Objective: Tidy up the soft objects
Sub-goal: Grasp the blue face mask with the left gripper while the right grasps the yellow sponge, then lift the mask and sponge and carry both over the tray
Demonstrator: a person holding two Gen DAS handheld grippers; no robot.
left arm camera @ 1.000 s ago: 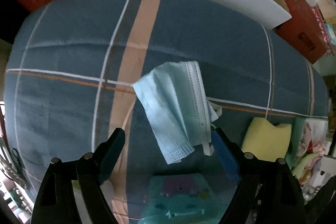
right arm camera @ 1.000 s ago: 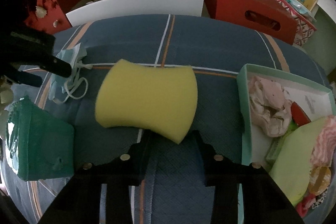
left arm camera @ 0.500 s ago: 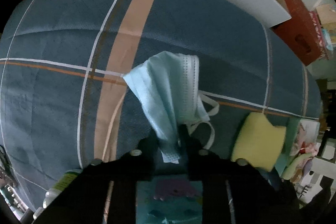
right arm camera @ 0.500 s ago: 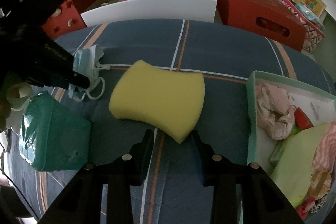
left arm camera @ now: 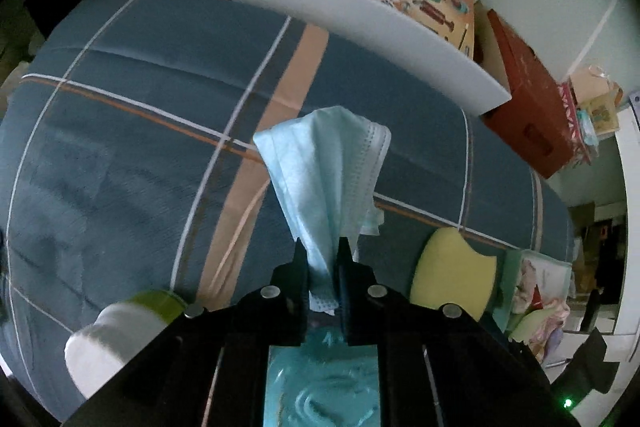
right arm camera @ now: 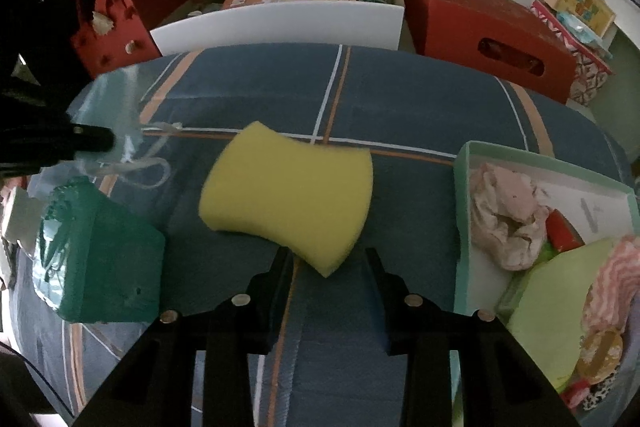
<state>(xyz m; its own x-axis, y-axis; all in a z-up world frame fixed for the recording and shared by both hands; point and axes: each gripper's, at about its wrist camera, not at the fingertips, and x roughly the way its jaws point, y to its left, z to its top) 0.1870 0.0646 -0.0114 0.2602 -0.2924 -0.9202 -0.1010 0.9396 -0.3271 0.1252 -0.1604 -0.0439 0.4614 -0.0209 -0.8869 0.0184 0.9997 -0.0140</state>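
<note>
A light blue face mask hangs bunched from my left gripper, which is shut on its lower edge and holds it above the blue plaid bedcover. In the right wrist view the mask is a blur at the left, beside the left gripper. A yellow sponge has its near corner between the fingers of my right gripper, which grips it. The sponge also shows at the right of the left wrist view.
A mint tray at the right holds a pink cloth and other soft items. A green packet lies at the left, and a white-capped bottle is beside it. A white board, red boxes and bags line the far edge.
My left gripper has closed on the mask and lifted it off the bedcover; the mask now hangs gathered. The right gripper and the sponge have barely shifted.
</note>
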